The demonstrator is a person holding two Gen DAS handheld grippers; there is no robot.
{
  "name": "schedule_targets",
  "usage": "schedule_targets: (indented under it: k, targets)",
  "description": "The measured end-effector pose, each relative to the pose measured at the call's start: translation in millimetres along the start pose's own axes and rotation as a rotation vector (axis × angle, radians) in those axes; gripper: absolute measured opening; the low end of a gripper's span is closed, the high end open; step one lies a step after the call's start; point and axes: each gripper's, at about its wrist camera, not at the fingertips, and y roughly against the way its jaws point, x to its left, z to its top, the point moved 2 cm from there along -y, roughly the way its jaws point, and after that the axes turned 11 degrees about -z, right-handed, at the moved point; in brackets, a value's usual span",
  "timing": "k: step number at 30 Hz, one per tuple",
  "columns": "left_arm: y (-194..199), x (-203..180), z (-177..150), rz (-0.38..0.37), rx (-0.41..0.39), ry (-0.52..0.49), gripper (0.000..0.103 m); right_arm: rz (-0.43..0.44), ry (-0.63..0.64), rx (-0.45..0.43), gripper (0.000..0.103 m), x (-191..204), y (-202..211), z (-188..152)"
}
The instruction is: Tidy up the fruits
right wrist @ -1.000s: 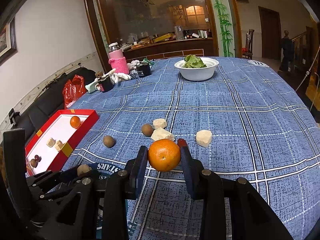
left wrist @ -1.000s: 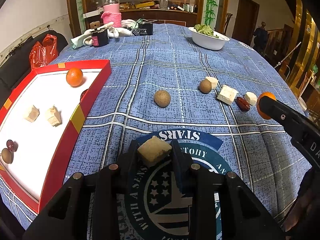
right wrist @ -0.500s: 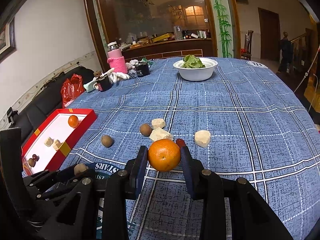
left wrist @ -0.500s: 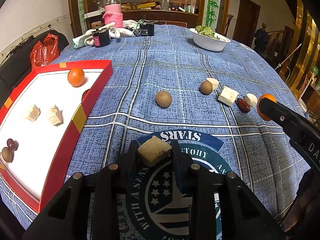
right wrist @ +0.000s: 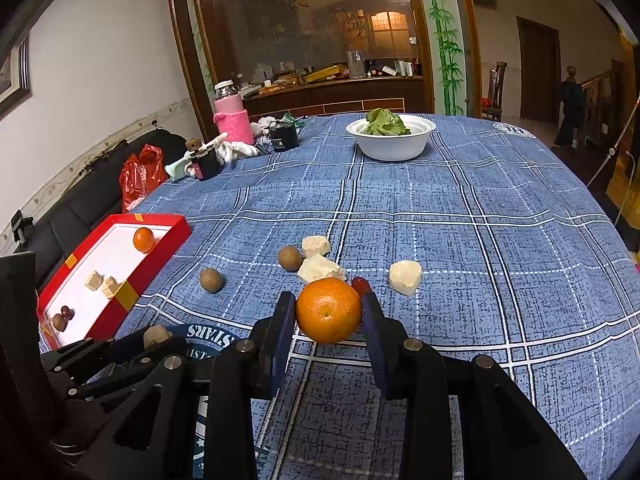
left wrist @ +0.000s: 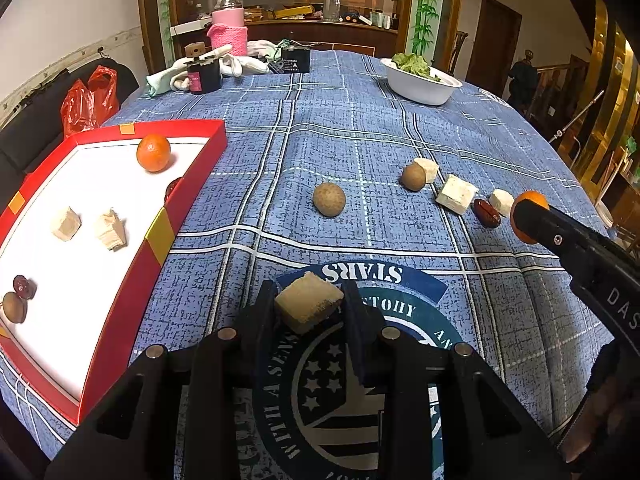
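Observation:
My left gripper [left wrist: 309, 305] is shut on a tan cube [left wrist: 308, 307] above the blue tablecloth, right of the red tray [left wrist: 160, 236]. The tray holds an orange [left wrist: 153, 152], two pale cubes [left wrist: 110, 230], a red date [left wrist: 24, 286] and a brown fruit [left wrist: 14, 307]. My right gripper [right wrist: 327, 312] is shut on an orange [right wrist: 328, 310]. On the cloth lie two brown round fruits [left wrist: 329, 199], three pale cubes [left wrist: 456, 193] and a red date [left wrist: 487, 213]. The left gripper with its cube also shows in the right wrist view [right wrist: 157, 336].
A white bowl of greens [right wrist: 391, 138] stands at the far side. A pink-sleeved jar [right wrist: 233, 120], black boxes, white gloves and a red bag [right wrist: 141, 174] sit at the far left. The table edge curves away on the right.
Both grippers have drawn slightly back and up with their loads; the scene has shifted a little. Nothing was let go or picked up.

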Motion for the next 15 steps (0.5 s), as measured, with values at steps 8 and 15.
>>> schedule_targets:
  k: [8, 15]
  targets:
    - [1.9, 3.7, -0.4, -0.008, -0.012, 0.019, 0.03, -0.018, 0.005, 0.006, 0.035, 1.8, -1.8, -0.1]
    - [2.2, 3.4, 0.0, 0.001, -0.017, 0.019, 0.03, -0.025, 0.005, 0.002, 0.035, 1.7, -1.6, -0.3]
